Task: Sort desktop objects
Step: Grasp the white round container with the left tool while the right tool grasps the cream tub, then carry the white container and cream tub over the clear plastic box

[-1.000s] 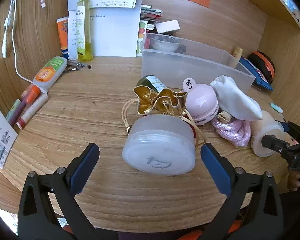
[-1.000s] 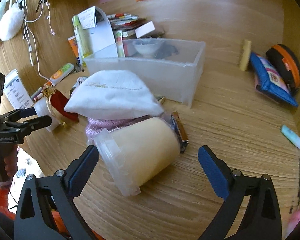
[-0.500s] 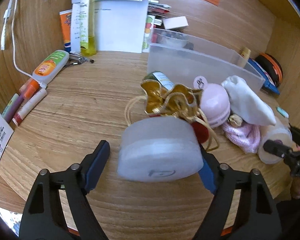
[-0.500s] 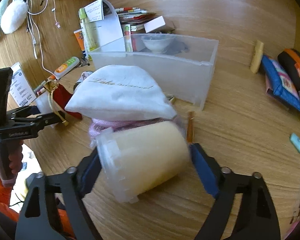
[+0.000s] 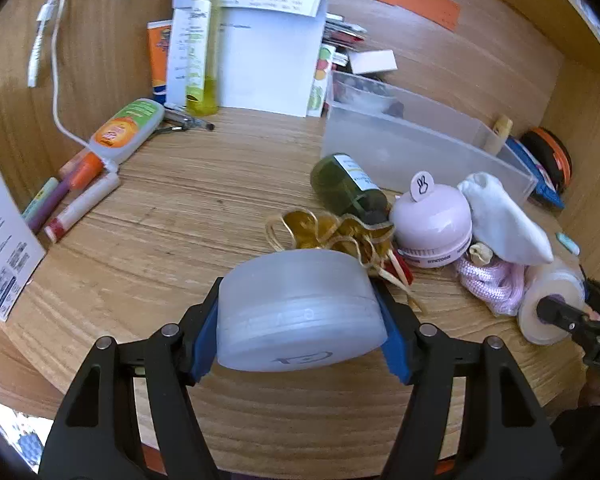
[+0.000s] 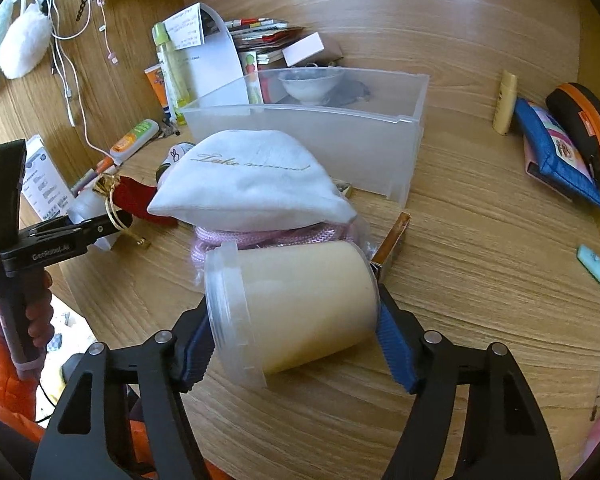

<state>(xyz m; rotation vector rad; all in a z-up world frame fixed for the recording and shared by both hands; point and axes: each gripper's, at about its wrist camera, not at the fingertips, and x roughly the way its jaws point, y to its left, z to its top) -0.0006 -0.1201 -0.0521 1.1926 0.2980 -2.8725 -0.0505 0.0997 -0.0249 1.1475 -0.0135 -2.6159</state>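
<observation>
The round, flat, frosted translucent plastic tub (image 5: 300, 312) sits low in the centre of the left wrist view, on the wooden bench (image 5: 180, 208), with the left gripper (image 5: 298, 332) around it. Its jaws have just been closing, and both blue pads now press on the tub's sides. Directly behind the tub lies a gold-trimmed red drawstring pouch (image 5: 340, 236), then a dark green bottle (image 5: 346, 190) on its side and a pale pink domed gadget (image 5: 434, 220) with a small rabbit tag on top.

In the right wrist view, the cream-filled clear plastic jar with a screw lid (image 6: 296, 308) lies on its side low in the centre. The right gripper (image 6: 296, 344) has likewise just been closing, and its pads pinch the jar, one at the lid end and one at the base. Against the jar's far side rests a coil of pink cord (image 6: 268, 238), topped by a white cloth pouch with gold script (image 6: 252, 180).

Further back, centre frame, stands a clear rectangular plastic bin (image 6: 316, 136) holding a white bowl (image 6: 310, 84) (other contents unclear). At the right edge lie a blue pouch (image 6: 560, 156) and a black-and-orange case (image 6: 586, 120); at upper left hang white cables (image 6: 70, 76).
</observation>
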